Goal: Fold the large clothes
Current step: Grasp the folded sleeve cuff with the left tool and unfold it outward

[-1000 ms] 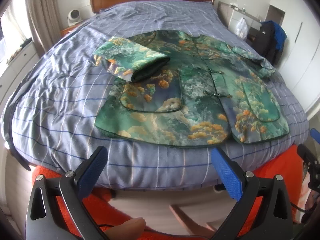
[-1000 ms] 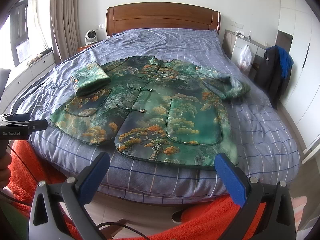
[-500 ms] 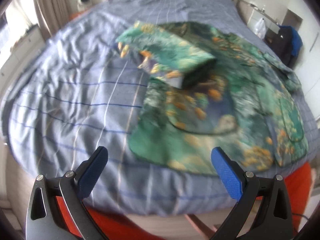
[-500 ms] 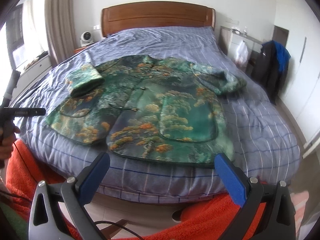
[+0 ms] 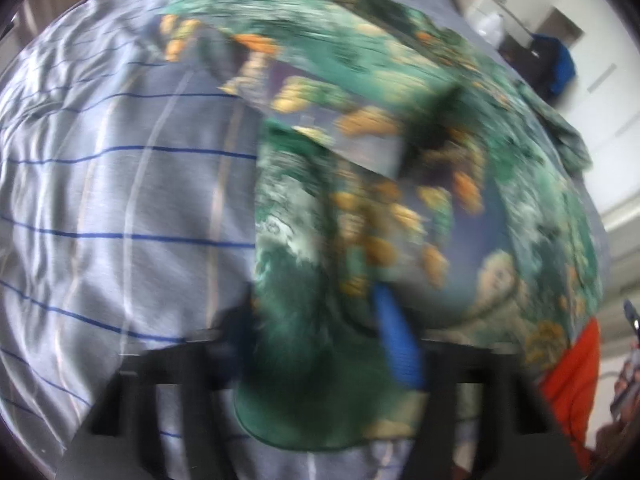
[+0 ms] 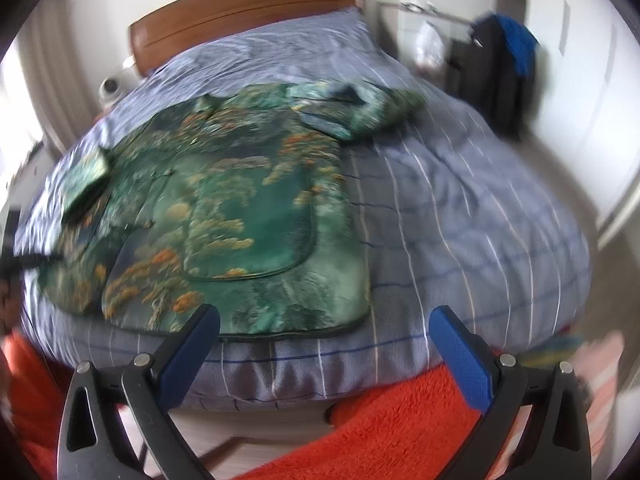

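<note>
jacket (image 6: pixel 224 216) in green brocade is lying flat on the bed (image 6: pixel 460 208), collar far, hem near. left gripper (image 5: pixel 320 360) is at its near left hem corner; blur is hiding its fingers' state. right gripper (image 6: pixel 324 340) is hovering wide open, empty, before the hem.

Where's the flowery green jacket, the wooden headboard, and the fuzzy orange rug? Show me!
green jacket (image 6: pixel 248 216), right wrist view, on its big front pocket.
wooden headboard (image 6: pixel 248 12), right wrist view, on the middle of the brown board.
orange rug (image 6: pixel 384 428), right wrist view, on the fuzzy part below the bed.
</note>
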The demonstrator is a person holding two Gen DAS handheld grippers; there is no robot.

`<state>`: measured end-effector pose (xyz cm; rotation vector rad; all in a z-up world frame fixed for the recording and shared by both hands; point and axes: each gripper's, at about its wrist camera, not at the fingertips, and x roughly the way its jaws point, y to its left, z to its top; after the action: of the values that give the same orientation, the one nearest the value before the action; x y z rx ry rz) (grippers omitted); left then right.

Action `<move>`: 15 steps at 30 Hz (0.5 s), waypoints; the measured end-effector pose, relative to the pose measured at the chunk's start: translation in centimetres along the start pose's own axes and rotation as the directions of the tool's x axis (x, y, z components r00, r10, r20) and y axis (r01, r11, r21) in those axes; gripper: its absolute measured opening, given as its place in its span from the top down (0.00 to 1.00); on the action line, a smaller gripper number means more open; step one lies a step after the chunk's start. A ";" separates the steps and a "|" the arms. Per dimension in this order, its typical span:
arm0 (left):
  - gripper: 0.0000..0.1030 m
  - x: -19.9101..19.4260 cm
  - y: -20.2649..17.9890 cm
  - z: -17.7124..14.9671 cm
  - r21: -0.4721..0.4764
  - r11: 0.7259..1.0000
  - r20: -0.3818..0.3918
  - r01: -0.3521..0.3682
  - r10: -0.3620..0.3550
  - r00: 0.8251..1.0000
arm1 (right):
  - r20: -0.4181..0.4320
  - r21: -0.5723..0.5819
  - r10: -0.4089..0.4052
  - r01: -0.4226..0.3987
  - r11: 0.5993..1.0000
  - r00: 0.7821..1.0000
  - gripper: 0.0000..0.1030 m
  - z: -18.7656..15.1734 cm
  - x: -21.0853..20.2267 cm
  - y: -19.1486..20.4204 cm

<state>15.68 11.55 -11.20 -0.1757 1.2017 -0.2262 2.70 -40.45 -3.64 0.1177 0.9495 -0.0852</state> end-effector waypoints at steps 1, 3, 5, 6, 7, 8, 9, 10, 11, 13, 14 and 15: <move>0.72 -0.3 -0.5 -0.2 0.012 1.000 0.013 -0.012 0.011 1.000 | -0.003 0.016 0.003 -0.002 1.000 1.000 0.00 -0.2 0.1 -0.1; 0.80 -0.9 -1.6 -0.6 0.023 0.999 0.027 -0.035 0.034 0.999 | -0.013 0.016 0.012 -0.012 1.000 1.000 0.00 -0.8 0.5 0.4; 0.83 -1.9 -2.2 -1.1 0.024 0.999 0.038 -0.042 0.041 0.998 | -0.023 0.003 0.020 -0.020 1.000 1.000 0.00 -1.3 0.9 1.3; 0.83 -2.6 -2.4 -1.4 0.025 0.999 0.043 -0.041 0.040 0.998 | -0.026 -0.003 0.026 -0.027 1.000 0.999 0.00 -1.6 1.0 1.7; 0.84 -3.2 -2.4 -1.8 0.023 0.999 0.044 -0.038 0.037 0.998 | -0.027 -0.008 0.033 -0.034 0.999 0.999 0.00 -1.8 1.0 2.1; 0.84 -3.8 -2.6 -2.6 0.019 0.999 0.043 -0.028 0.027 0.999 | -0.022 -0.013 0.040 -0.040 0.999 0.999 0.00 -1.9 1.0 2.5; 0.84 -4.0 -2.4 -2.9 0.016 1.000 0.038 -0.021 0.020 0.999 | -0.016 -0.019 0.043 -0.043 0.999 0.999 0.00 -1.9 0.9 2.7; 0.84 -4.1 -2.3 -3.4 0.008 1.000 0.031 -0.016 0.015 0.999 | -0.010 -0.026 0.043 -0.043 0.999 0.999 0.00 -1.9 0.8 3.0; 0.84 -4.2 -2.3 -4.1 -0.007 1.000 0.021 -0.008 0.008 1.000 | -0.007 -0.034 0.040 -0.040 0.999 0.999 0.00 -2.0 0.8 3.2; 0.83 -3.8 -2.0 -5.0 -0.022 1.000 0.008 -0.002 0.002 1.000 | -0.004 -0.047 0.043 -0.043 0.998 0.999 0.00 -1.9 0.7 3.7; 0.83 -3.4 -1.9 -5.3 -0.030 1.000 0.008 -0.005 0.005 1.000 | -0.003 -0.053 0.047 -0.047 0.997 0.999 0.00 -2.0 0.7 3.9; 0.82 -2.8 -1.6 -5.3 -0.046 0.999 0.008 -0.005 0.005 1.000 | -0.001 -0.062 0.052 -0.052 0.997 0.999 0.00 -2.0 0.7 4.2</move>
<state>9.62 10.66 -10.09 -0.2133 1.1999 -0.1937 2.05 -36.06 -5.14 0.0855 0.9472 -0.0075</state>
